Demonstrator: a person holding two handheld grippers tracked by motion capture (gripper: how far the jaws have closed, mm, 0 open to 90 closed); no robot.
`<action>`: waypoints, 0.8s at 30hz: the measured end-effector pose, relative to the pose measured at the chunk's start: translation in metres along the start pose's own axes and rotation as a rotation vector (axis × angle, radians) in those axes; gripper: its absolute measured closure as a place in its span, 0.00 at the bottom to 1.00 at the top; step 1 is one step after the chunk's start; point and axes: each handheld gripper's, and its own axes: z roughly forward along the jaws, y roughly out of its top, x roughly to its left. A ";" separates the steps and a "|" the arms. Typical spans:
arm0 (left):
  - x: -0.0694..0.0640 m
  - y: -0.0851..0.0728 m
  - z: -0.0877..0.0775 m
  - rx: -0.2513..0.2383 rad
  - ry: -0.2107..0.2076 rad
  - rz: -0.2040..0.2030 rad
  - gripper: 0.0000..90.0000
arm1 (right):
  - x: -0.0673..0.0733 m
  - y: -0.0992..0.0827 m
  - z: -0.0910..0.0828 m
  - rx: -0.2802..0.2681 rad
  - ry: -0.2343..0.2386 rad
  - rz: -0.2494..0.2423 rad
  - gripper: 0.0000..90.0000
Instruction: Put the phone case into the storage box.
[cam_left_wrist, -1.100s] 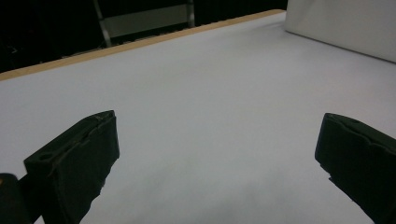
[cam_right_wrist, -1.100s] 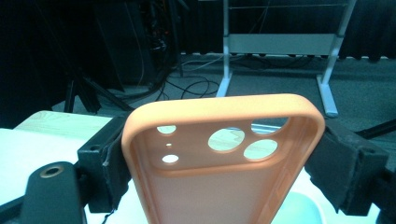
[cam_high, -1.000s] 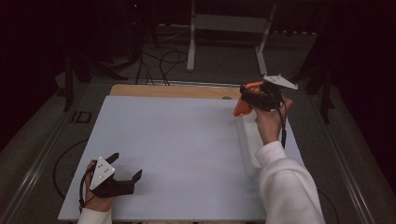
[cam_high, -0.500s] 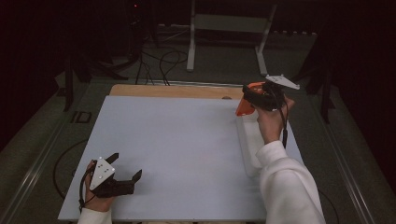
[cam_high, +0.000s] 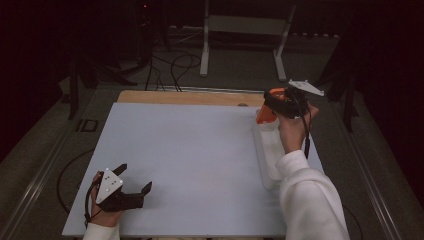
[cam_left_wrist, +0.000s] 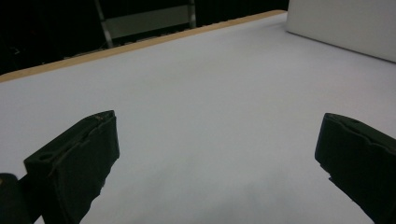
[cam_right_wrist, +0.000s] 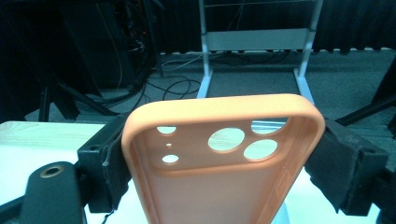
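- Right gripper (cam_right_wrist: 224, 154): clamped across orange phone case (cam_right_wrist: 219, 163); soft, flexible shell may bow and slip free
- Left gripper (cam_left_wrist: 215, 158): spread apart, nothing between, resting on white table (cam_high: 200, 150); offers no support if the case drops

White baggy sleeve (cam_high: 310, 200) lower right, black grippers with chunky jaws, grey triangle plates on top, black cable (cam_high: 306, 131) dangling.

Lab or studio: black curtains (cam_high: 60, 30), floor cables (cam_high: 175, 65), metal stand (cam_high: 245, 30), white-topped table (cam_high: 190, 150).
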 end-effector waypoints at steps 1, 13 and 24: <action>0.000 0.000 0.000 -0.001 0.001 -0.001 0.00 | -0.001 0.000 0.000 0.000 -0.003 0.002 0.18; 0.000 0.000 0.000 -0.001 0.001 -0.001 0.00 | -0.005 -0.001 0.004 0.007 -0.036 0.009 0.18; 0.000 0.000 0.000 -0.002 0.001 -0.002 0.01 | -0.007 -0.003 0.009 0.013 -0.055 0.012 0.18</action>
